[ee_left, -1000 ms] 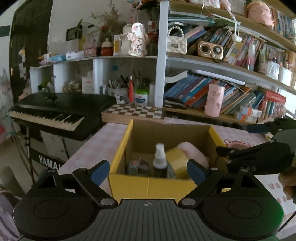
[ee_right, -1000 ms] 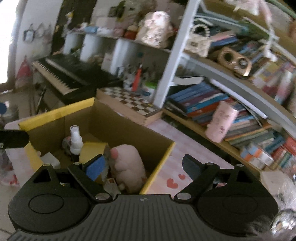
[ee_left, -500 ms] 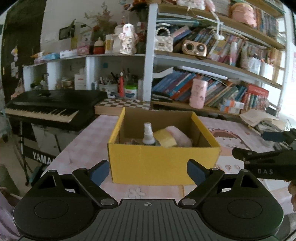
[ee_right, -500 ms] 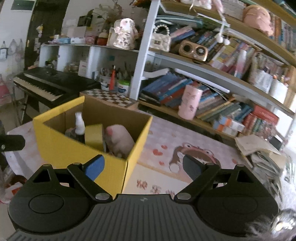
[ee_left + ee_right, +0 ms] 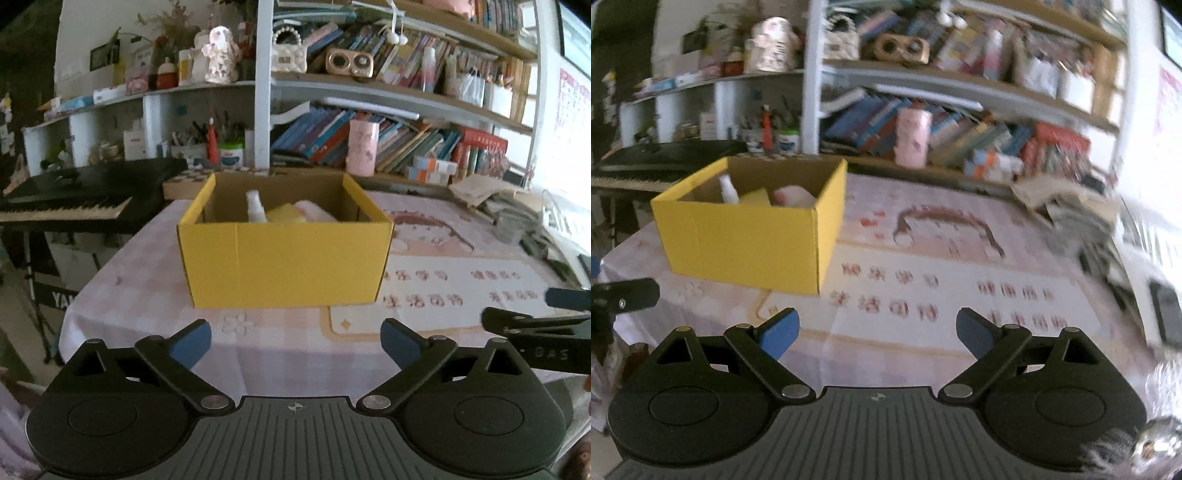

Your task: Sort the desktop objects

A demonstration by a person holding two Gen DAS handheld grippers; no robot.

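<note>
A yellow cardboard box (image 5: 284,266) stands on the pink checked tablecloth (image 5: 155,266). It holds a white spray bottle (image 5: 255,208), a yellow roll (image 5: 286,214) and a pink plush (image 5: 314,212). The box also shows at the left of the right wrist view (image 5: 746,243). My left gripper (image 5: 295,343) is open and empty, well in front of the box. My right gripper (image 5: 877,332) is open and empty, over the pink printed mat (image 5: 942,295) to the right of the box. Its finger (image 5: 535,325) shows at the right of the left wrist view.
A black keyboard (image 5: 74,199) stands left of the table. Shelves of books (image 5: 369,147) and a pink cup (image 5: 363,152) run behind it. A checkerboard (image 5: 184,181) lies behind the box. Papers (image 5: 491,192) and dark items (image 5: 1163,310) crowd the table's right edge.
Both grippers have pulled back and down from over the box, which now sits farther away. Both stay open and empty. The right view has swung right.
</note>
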